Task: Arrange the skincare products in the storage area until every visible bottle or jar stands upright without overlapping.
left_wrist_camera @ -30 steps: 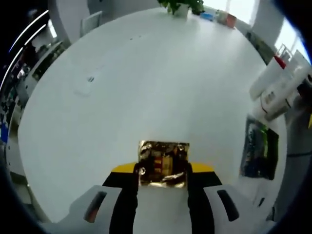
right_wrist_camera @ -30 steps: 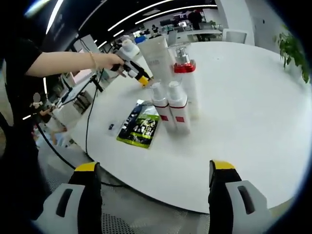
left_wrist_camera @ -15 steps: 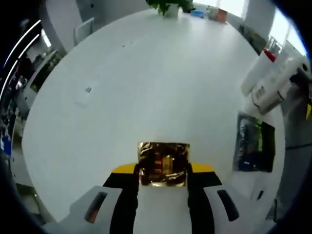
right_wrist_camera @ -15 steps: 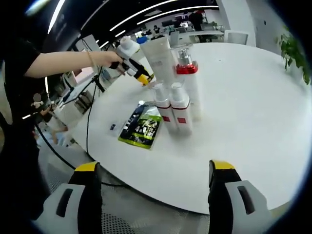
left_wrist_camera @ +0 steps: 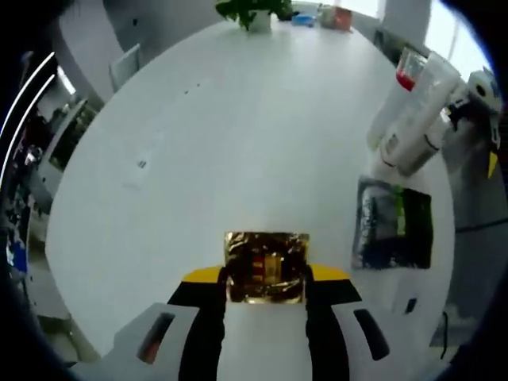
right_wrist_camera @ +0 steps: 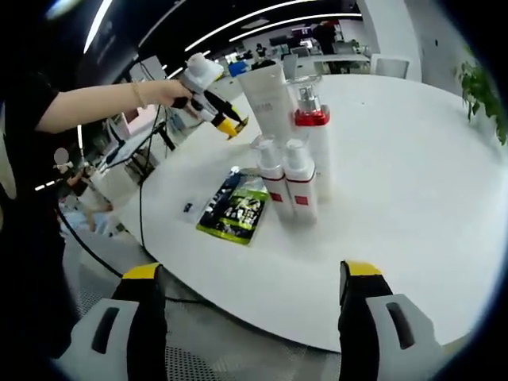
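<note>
White and round, the bench (left_wrist_camera: 238,135) spreads out ahead in the left gripper view, with a potted plant (left_wrist_camera: 250,11) at its far edge. At the bottom the left tool (left_wrist_camera: 266,278) has its jaws pressed against the two sides of a gold box (left_wrist_camera: 266,266), holding it over the near part of the bench. Off to the right a cluster of white bottles (left_wrist_camera: 409,127) stands together, one with a red collar (left_wrist_camera: 406,79) near its top. Just nearer than the bottles a dark green sachet (left_wrist_camera: 394,226) lies flat on the bench.

Office desks and ceiling light strips fill the background of the right gripper view, beyond the same bench (right_wrist_camera: 397,182). The right tool (right_wrist_camera: 252,317) is spread wide with nothing between its jaws, hanging near the bench's front edge. Two small white bottles (right_wrist_camera: 286,186) with red labels stand upright side by side near the middle of the bench, just touching. Close behind them stand a taller bottle with a red collar (right_wrist_camera: 311,117) and a white tube (right_wrist_camera: 270,99). The sachet (right_wrist_camera: 236,208) lies flat just left of the small bottles. At upper left a person's hand (right_wrist_camera: 163,93) holds the left tool (right_wrist_camera: 210,111) out over the far left rim of the bench; from here I cannot tell what its jaws are doing.
</note>
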### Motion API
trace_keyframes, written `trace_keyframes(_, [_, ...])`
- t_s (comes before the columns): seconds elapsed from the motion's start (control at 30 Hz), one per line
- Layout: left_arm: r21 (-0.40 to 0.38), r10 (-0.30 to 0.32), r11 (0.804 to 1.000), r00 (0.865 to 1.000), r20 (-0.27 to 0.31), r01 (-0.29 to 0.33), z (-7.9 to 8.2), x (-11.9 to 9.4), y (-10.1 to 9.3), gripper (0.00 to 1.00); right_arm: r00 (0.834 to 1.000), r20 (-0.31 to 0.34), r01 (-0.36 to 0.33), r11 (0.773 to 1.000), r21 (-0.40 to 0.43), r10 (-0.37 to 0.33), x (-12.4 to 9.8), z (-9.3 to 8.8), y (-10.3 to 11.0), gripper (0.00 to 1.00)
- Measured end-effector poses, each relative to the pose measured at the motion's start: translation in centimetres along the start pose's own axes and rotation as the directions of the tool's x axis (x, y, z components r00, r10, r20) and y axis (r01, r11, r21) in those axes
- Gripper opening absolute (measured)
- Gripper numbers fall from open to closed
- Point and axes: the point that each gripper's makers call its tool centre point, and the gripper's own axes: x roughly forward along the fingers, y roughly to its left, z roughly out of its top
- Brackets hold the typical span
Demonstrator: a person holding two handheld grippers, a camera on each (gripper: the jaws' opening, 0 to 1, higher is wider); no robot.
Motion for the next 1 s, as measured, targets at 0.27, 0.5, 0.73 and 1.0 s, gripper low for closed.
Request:
trace_keyframes(0.27, [0.021,-0.002,1.000,1.000,0.002,0.002,-0.1,-1.2,-1.7,0.40,1.000,0.005,-0.016,1.000,-0.012,0.016,0.0,0.2,0.3,0.89])
trace_keyframes(0.5, [0.026,-0.008,1.000,1.000,0.015,0.008,-0.1,-1.9,-3.3,0.40,1.000,0.007,-0.026,0.999,-0.033,0.027,0.0,0.3,0.5,0.85])
trace_keyframes(0.73, [0.059,-0.012,0.998,1.000,0.010,0.012,-0.1,-2.9,-5.3,0.40,0.999,0.018,-0.036,0.998,-0.044,0.037,-0.1,0.5,0.7,0.84])
trace_keyframes(1.0, [0.099,-0.004,0.995,1.000,0.030,0.001,1.2,-5.3,-7.9,0.40,0.997,0.029,-0.064,0.996,-0.065,0.066,-0.1,0.8,1.5,0.79])
